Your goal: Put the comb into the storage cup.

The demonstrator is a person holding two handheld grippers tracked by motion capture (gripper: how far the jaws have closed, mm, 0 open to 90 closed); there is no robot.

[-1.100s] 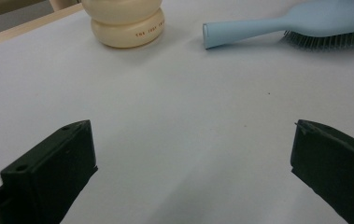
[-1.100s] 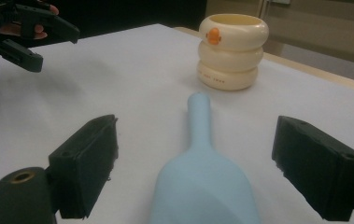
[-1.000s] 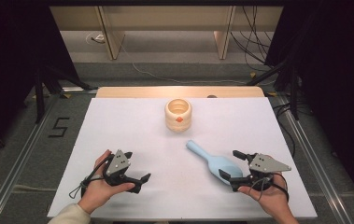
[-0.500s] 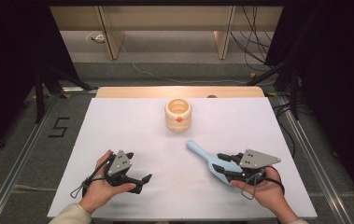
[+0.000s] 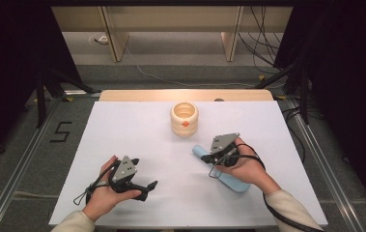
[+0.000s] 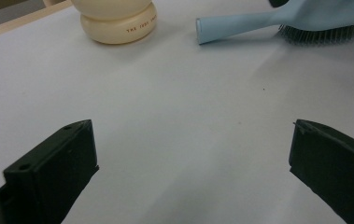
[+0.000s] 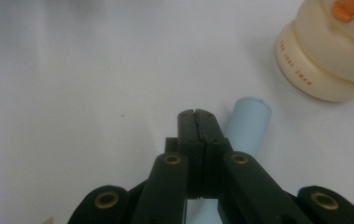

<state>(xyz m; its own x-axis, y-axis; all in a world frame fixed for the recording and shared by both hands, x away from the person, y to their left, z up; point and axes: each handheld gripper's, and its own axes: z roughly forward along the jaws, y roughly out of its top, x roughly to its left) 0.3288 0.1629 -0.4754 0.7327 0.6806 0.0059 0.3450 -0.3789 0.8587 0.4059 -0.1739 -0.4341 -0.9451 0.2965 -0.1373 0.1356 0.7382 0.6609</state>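
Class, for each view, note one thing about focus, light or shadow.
High view: bright white table, dark surroundings. Left gripper view: the near jaws are soft, and the hairbrush casts a faint shadow. Right gripper view: the cream jar looks blurred and the far table washed out.

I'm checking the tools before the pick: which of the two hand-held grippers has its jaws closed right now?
The right hand-held gripper, above the blue hairbrush handle: its jaws are pressed together, gripping nothing. The left hand-held gripper has its jaws wide apart.
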